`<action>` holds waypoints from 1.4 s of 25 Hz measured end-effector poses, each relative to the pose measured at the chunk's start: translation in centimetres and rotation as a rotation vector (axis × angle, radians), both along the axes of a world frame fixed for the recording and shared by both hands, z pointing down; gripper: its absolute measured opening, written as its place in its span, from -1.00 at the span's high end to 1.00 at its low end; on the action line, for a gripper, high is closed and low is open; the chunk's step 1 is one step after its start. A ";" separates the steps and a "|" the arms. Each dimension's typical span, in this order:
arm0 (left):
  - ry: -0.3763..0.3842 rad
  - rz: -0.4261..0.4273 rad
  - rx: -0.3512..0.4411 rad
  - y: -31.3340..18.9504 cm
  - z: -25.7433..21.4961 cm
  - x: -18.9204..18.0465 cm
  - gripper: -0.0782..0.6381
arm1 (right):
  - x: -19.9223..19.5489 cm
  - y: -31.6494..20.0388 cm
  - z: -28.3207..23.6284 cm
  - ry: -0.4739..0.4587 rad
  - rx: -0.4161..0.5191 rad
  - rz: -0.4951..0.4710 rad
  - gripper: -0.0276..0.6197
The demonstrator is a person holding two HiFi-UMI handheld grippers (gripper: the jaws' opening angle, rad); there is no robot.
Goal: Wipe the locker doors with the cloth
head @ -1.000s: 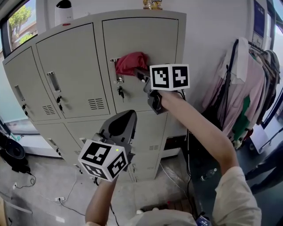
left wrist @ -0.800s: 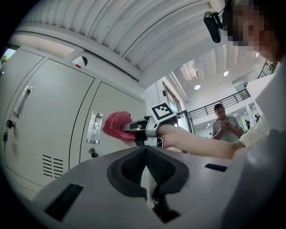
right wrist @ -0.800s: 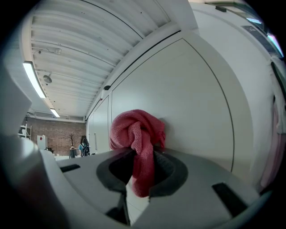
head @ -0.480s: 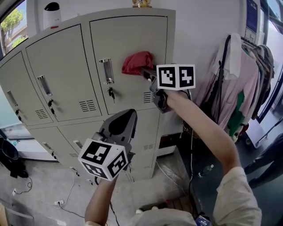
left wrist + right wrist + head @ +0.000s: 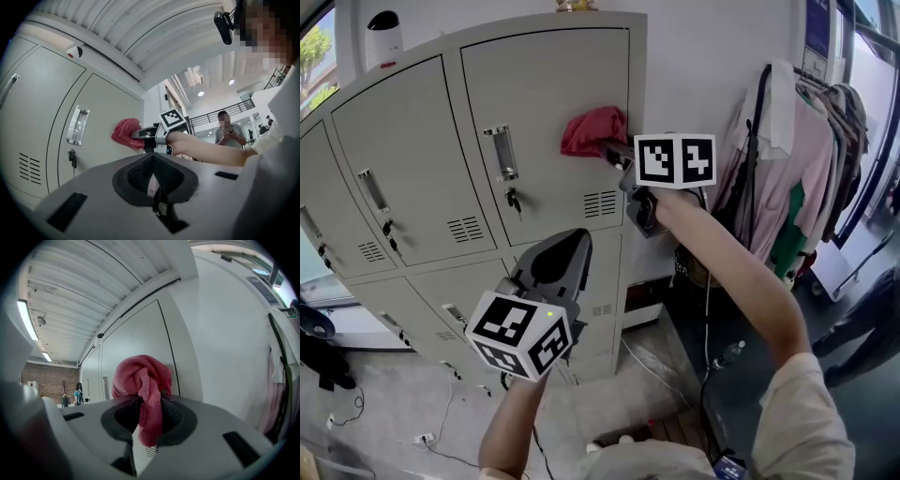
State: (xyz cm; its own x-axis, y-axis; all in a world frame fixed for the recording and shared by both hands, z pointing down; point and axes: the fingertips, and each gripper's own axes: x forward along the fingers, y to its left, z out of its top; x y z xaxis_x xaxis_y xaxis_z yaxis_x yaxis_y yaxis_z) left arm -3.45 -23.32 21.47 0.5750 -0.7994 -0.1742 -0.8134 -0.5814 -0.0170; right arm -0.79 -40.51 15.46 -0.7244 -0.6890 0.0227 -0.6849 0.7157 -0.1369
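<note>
A bunched red cloth (image 5: 592,129) is pressed against the upper right grey locker door (image 5: 546,84), near its right edge and above the vent slots (image 5: 600,202). My right gripper (image 5: 611,152) is shut on it, arm stretched forward. The right gripper view has the cloth (image 5: 143,380) pinched between the jaws, a tail hanging down. My left gripper (image 5: 561,255) is held low in front of the lower lockers, jaws together with nothing in them. From the left gripper view the cloth (image 5: 126,132) and right gripper (image 5: 146,135) appear beyond its jaws.
The door's handle (image 5: 500,153) and key (image 5: 514,200) sit left of the cloth. A white device (image 5: 382,33) stands on top of the lockers. Clothes hang on a rack (image 5: 797,169) at the right. Cables (image 5: 441,422) lie on the floor. A person (image 5: 228,133) stands in the background.
My right gripper has slid the cloth rightward across the door, from beside the handle to near the door's right edge. The left gripper has stayed put.
</note>
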 end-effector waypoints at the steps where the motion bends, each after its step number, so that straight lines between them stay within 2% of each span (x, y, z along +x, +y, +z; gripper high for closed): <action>1: 0.002 0.005 -0.002 -0.1 0.1 0.2 0.77 | 0.4 -0.1 0.1 0.001 -0.002 0.007 0.68; 8: 0.001 0.048 -0.013 -0.9 0.7 2.1 0.77 | 3.7 -1.0 1.3 0.010 -0.018 0.059 0.68; 13: 0.000 0.064 -0.017 -1.2 0.8 2.6 0.77 | 4.5 -1.3 2.3 0.007 -0.037 0.071 0.68; 22: 0.003 0.051 -0.031 -1.5 1.4 1.9 0.77 | 3.8 -1.4 2.9 0.032 -0.014 0.082 0.68; 29: 0.006 0.033 -0.038 -1.3 1.8 0.9 0.77 | 3.0 -1.2 3.2 0.013 -0.015 0.085 0.68; 35: 0.006 0.013 -0.036 -1.0 1.8 0.0 0.77 | 0.2 -0.5 4.4 0.001 -0.059 0.015 0.69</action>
